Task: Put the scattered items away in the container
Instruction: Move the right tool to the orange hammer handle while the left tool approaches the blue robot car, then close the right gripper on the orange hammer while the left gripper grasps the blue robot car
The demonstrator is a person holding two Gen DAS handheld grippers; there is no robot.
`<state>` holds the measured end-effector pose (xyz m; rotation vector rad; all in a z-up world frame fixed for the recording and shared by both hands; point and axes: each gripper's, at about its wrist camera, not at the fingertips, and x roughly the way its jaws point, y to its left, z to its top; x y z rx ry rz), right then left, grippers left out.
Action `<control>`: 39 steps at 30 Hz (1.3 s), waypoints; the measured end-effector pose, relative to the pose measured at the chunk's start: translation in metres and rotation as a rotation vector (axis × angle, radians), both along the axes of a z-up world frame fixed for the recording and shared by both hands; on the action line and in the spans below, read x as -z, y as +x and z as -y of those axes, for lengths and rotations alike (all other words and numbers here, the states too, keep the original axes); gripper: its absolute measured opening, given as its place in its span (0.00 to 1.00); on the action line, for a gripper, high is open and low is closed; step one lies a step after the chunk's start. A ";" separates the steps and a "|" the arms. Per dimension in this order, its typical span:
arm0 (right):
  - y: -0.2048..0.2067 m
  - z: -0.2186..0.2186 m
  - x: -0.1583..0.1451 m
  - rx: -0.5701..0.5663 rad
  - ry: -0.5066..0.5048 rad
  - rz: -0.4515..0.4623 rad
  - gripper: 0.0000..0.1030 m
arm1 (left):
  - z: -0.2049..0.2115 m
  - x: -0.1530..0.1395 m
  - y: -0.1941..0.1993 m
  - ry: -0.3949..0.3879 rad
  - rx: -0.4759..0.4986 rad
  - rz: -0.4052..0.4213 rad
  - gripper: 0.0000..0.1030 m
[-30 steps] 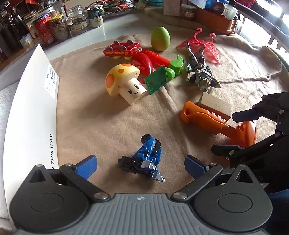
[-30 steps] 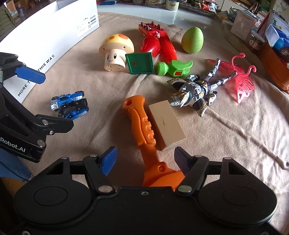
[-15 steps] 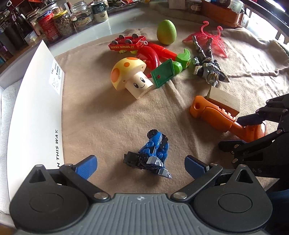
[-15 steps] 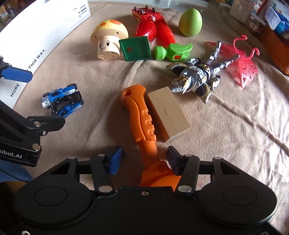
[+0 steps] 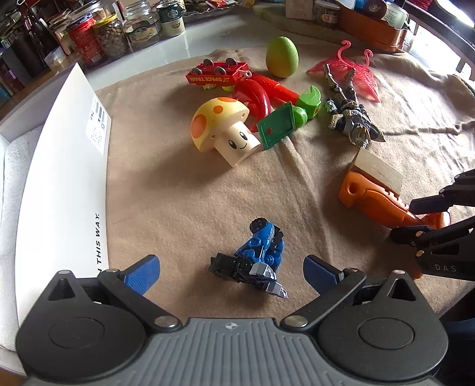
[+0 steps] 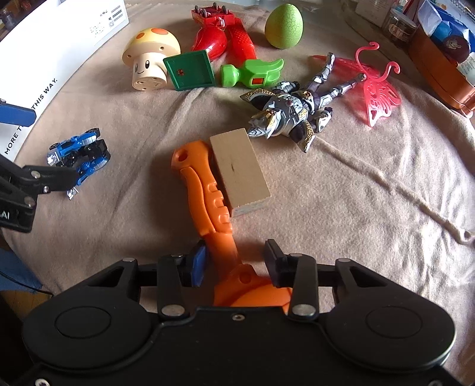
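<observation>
Here the right gripper (image 6: 234,264), its jaws just closing around the orange toy tool's (image 6: 204,190) neck but not visibly clamped, should squeeze squarely before lifting clear of the wooden block (image 6: 239,167) toward the white box (image 6: 59,44), while the left gripper (image 5: 230,268) gapes over the blue toy car (image 5: 255,256).

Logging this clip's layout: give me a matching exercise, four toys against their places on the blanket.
Things:
1. blue car
2. orange tool
3. wooden block
4. green egg

Places:
A. right beside the orange tool's handle
B. far end, near the red toys
C. between the open left gripper's fingers
D. neck between the right gripper's closing fingers

Pairs: 1-C, 2-D, 3-A, 4-B
</observation>
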<state>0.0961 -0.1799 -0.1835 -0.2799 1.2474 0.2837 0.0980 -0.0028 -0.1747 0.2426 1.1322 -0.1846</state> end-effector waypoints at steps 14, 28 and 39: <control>-0.013 0.006 -0.004 -0.042 0.030 -0.022 0.26 | -0.006 0.001 0.005 -0.010 0.033 -0.011 0.99; -0.019 0.017 -0.008 -0.010 0.067 -0.057 0.24 | 0.008 0.016 0.016 0.008 0.150 -0.049 0.99; -0.014 0.041 -0.005 0.067 0.120 -0.081 0.31 | 0.021 0.042 0.019 -0.007 0.200 -0.120 0.94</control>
